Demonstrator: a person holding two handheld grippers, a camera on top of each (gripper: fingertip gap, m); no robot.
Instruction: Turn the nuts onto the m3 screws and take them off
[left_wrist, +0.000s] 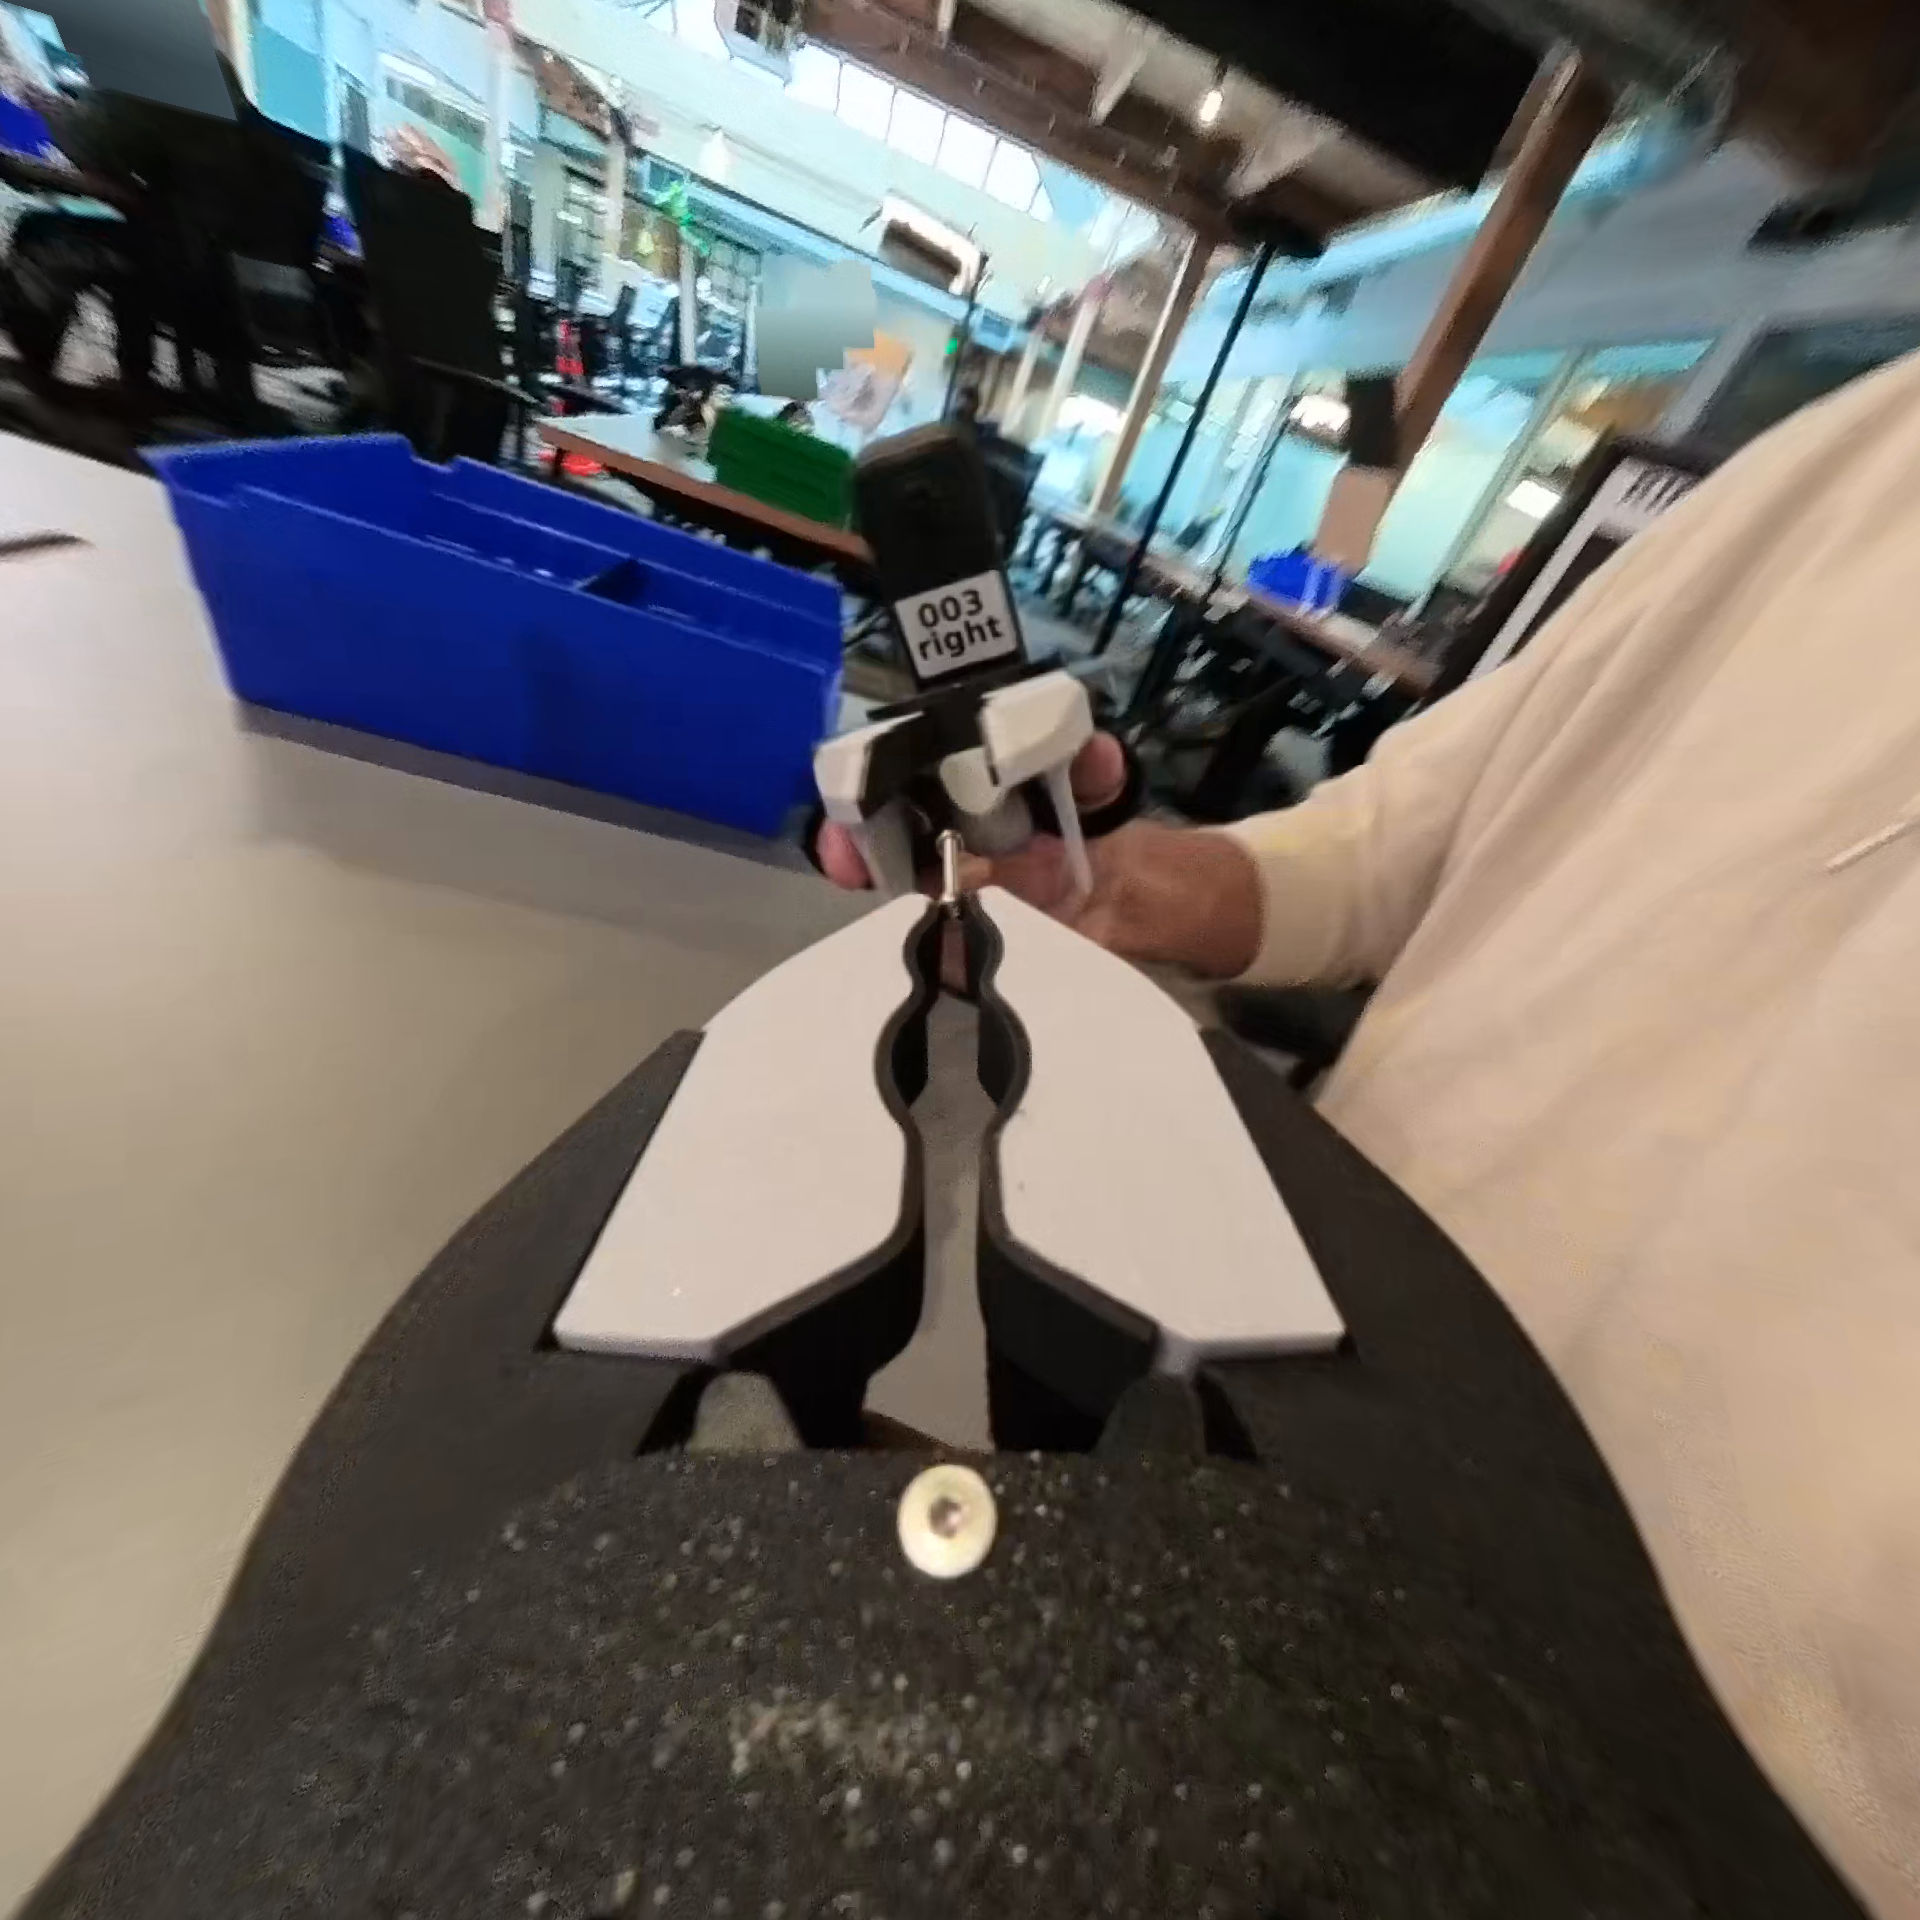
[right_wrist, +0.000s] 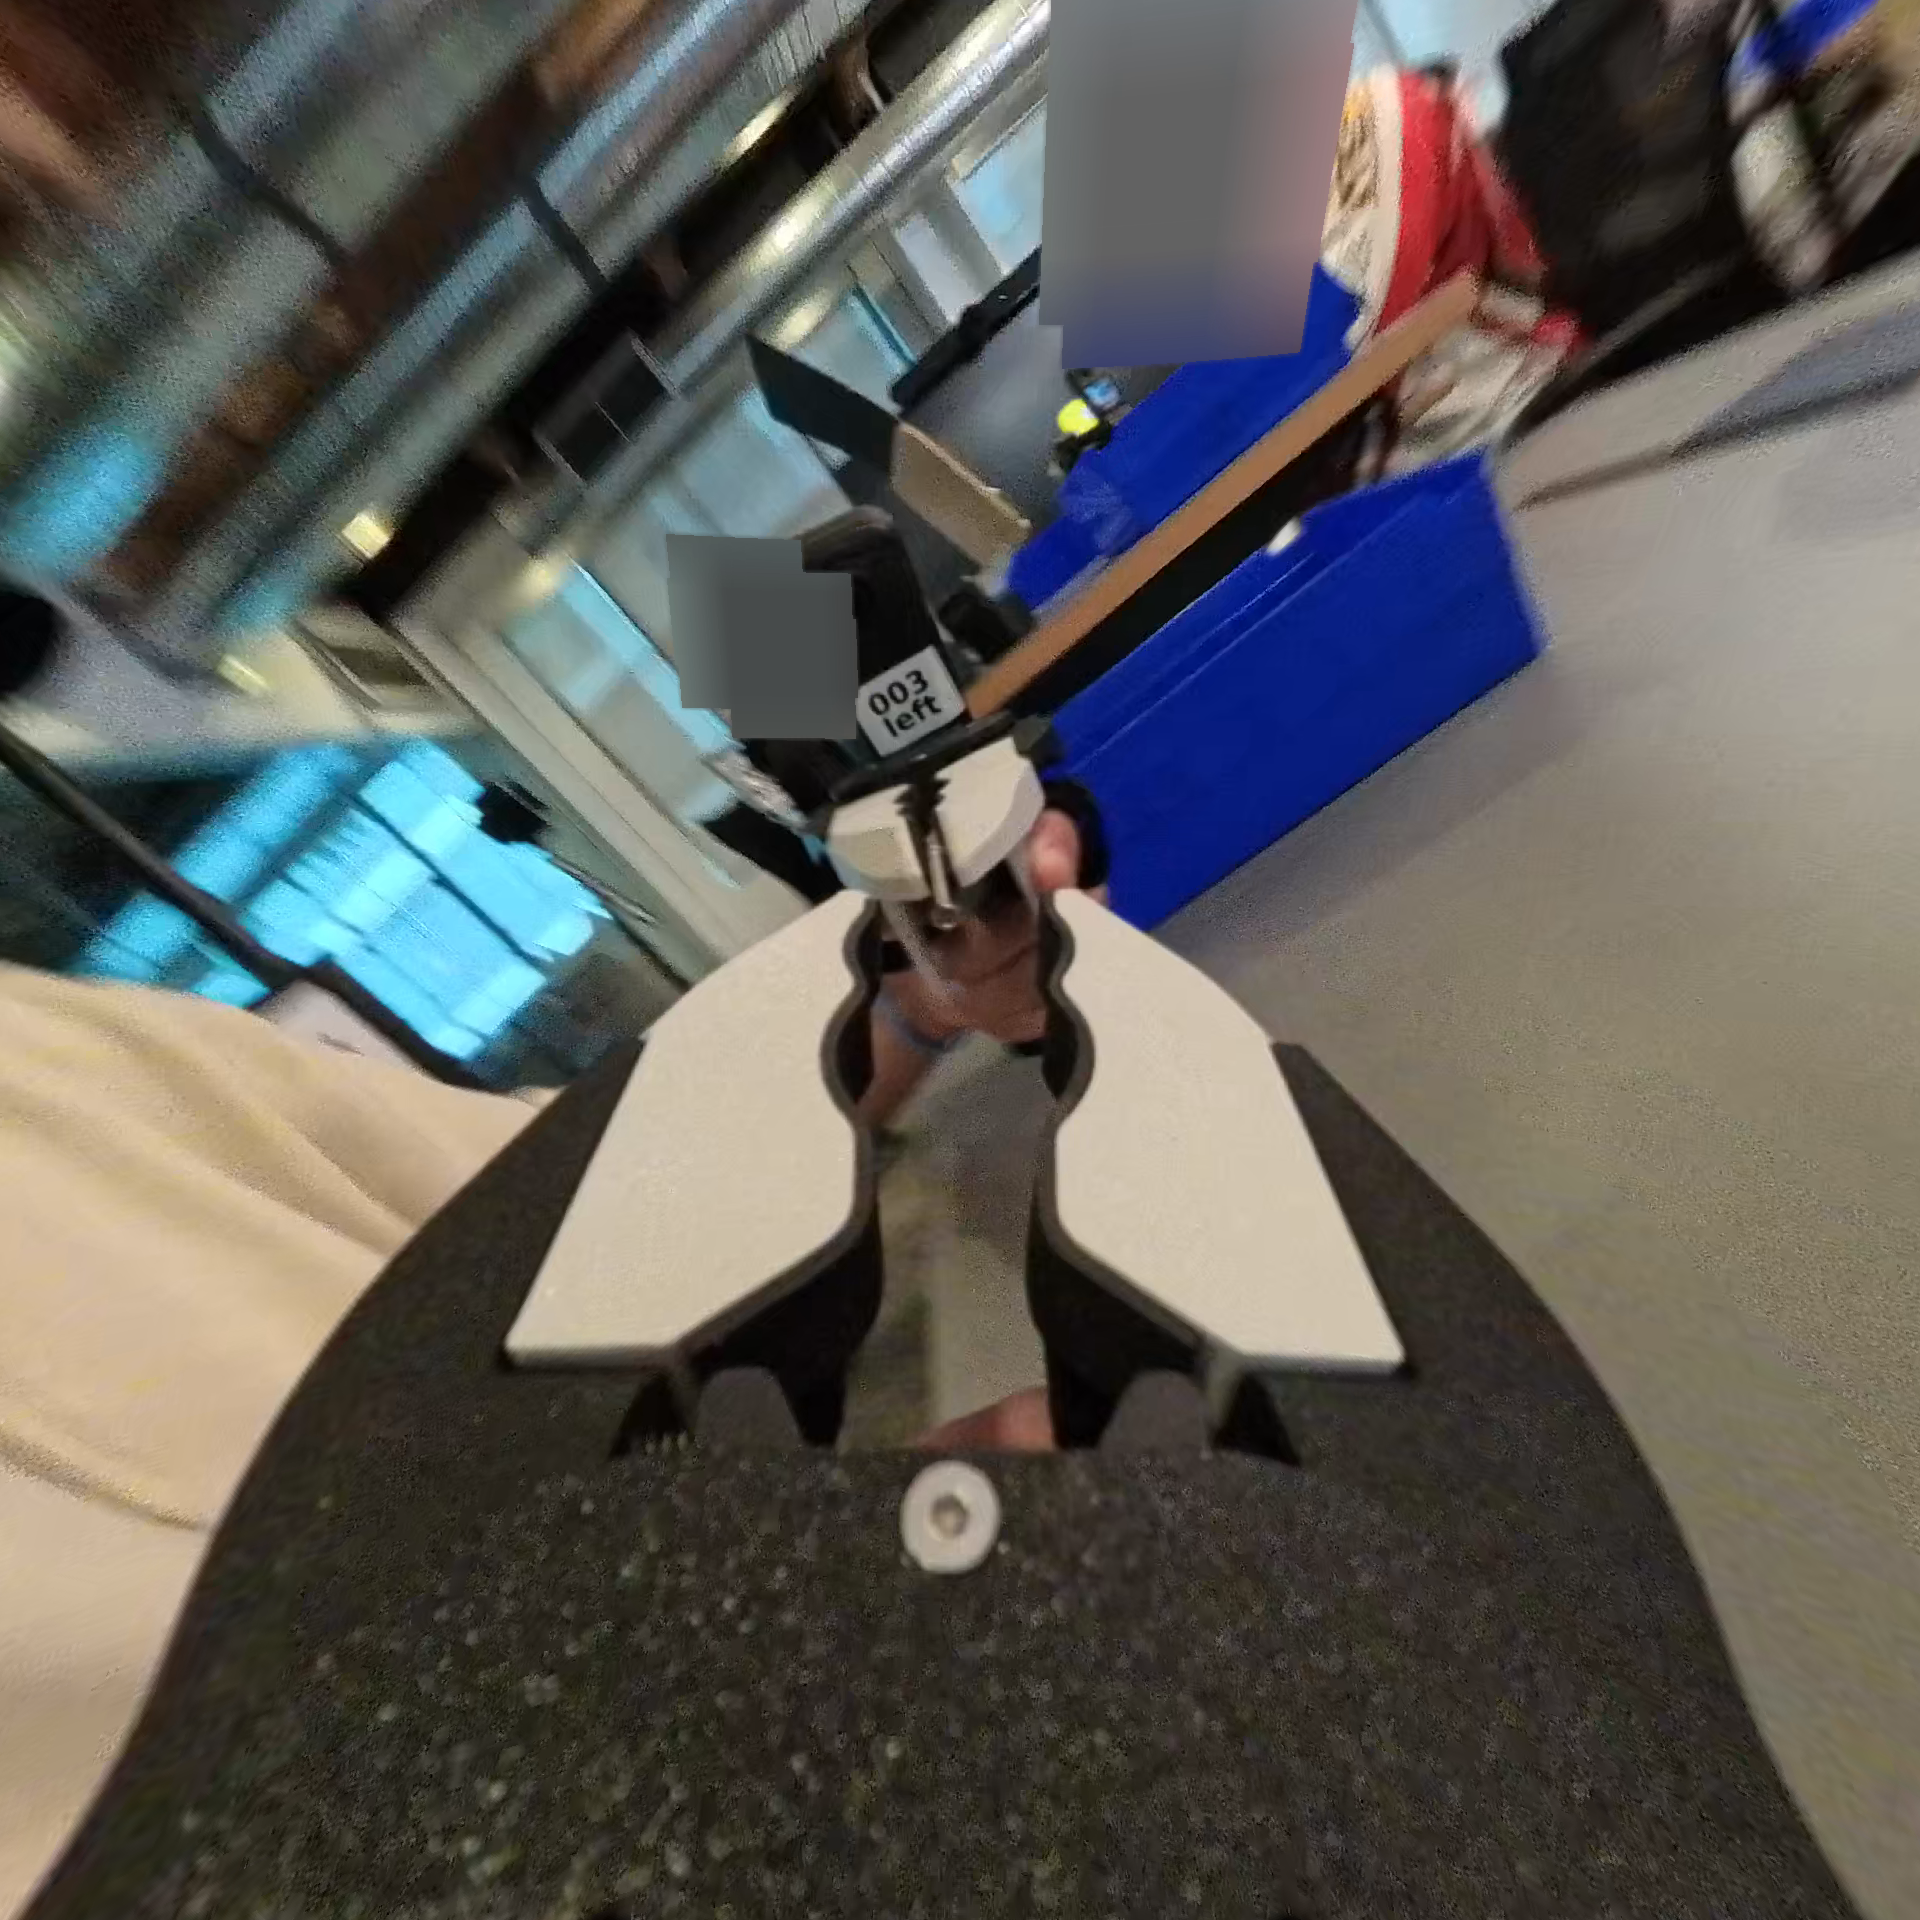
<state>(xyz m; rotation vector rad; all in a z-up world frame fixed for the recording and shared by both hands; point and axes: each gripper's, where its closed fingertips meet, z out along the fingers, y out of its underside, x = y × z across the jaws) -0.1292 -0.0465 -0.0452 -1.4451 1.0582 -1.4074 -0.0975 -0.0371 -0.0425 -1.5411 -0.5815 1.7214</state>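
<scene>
You hold 2 grippers nose to nose above the grey surface (left_wrist: 312, 987), with an M3 screw (left_wrist: 948, 871) bridging them in mid-air. The left gripper (left_wrist: 951, 914) has its jaws narrowed to a pinch on the screw's near end; the right gripper (right_wrist: 951, 920) shows its jaws parted around the shiny tip, though from the left wrist view its fingers seem to be closing about the far end, so its grip cannot be told. A blue bin (left_wrist: 499, 634) sits at the far left. Judging by this, threading is under way. The nut itself is too small to make out, and the bin's contents are hidden.
</scene>
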